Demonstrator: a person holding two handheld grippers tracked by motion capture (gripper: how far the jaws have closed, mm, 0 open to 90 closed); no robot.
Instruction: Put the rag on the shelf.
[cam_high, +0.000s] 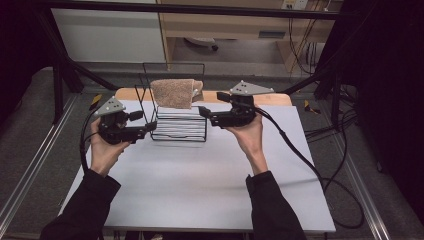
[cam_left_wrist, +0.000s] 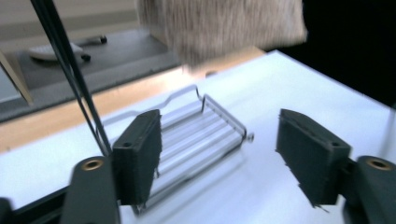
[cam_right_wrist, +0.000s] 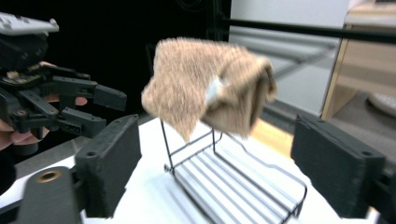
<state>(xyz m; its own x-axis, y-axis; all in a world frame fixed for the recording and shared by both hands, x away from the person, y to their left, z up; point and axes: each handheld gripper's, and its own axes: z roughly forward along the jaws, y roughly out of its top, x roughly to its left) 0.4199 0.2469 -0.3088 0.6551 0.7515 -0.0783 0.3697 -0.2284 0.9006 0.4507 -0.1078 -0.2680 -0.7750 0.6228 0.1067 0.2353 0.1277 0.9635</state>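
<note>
A folded tan terry towel (cam_high: 172, 93) hangs over the top bar of a black wire rack (cam_high: 180, 131) at the far middle of the white desk (cam_high: 200, 185). The left tongs (cam_high: 150, 126) and right tongs (cam_high: 204, 113) flank it, both spread and empty; the towel's far fold looks blurred.

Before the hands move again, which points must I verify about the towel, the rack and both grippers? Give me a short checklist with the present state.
1. Brown towel hangs over the top bar of the wire rack: ok.
2. Left gripper has open jaws with nothing between them: ok.
3. Right gripper has open jaws, apart from the towel: ok.
4. Rack stands upright on the white table: ok.
5. Towel hangs evenly on both sides: not ok, one end is bunched in the right gripper view.
6. Towel is secure against slipping: cannot tell.
</note>
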